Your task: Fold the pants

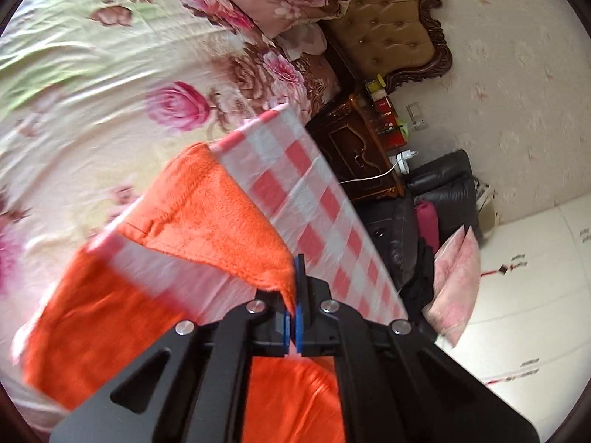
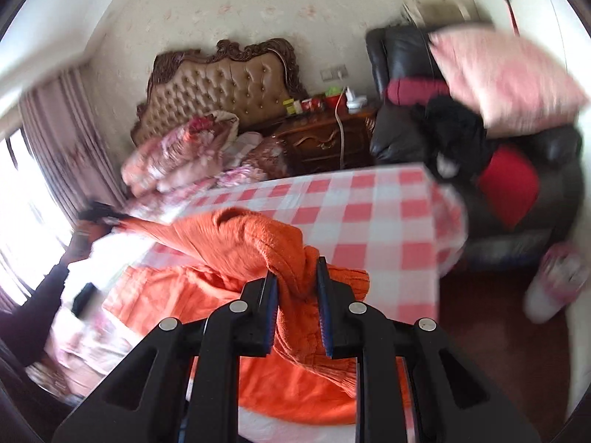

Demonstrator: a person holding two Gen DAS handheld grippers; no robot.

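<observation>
Orange fleece pants [image 1: 207,206] lie over a table with a red-and-white checked cloth [image 1: 314,199]. My left gripper [image 1: 295,295] is shut on a thin corner of the pants, which hangs lifted above the cloth. In the right wrist view the pants [image 2: 236,243] are bunched and raised, and my right gripper [image 2: 297,269] is shut on a thick ribbed fold of them, seemingly the waistband. More orange fabric spreads under both grippers on the checked cloth [image 2: 369,214].
A bed with floral sheets [image 1: 110,85] and pillows lies beyond the table. A carved wooden nightstand [image 2: 321,140] and tufted headboard [image 2: 221,88] stand by the wall. A black leather armchair [image 2: 517,170] with pink and red cushions sits past the table's right edge.
</observation>
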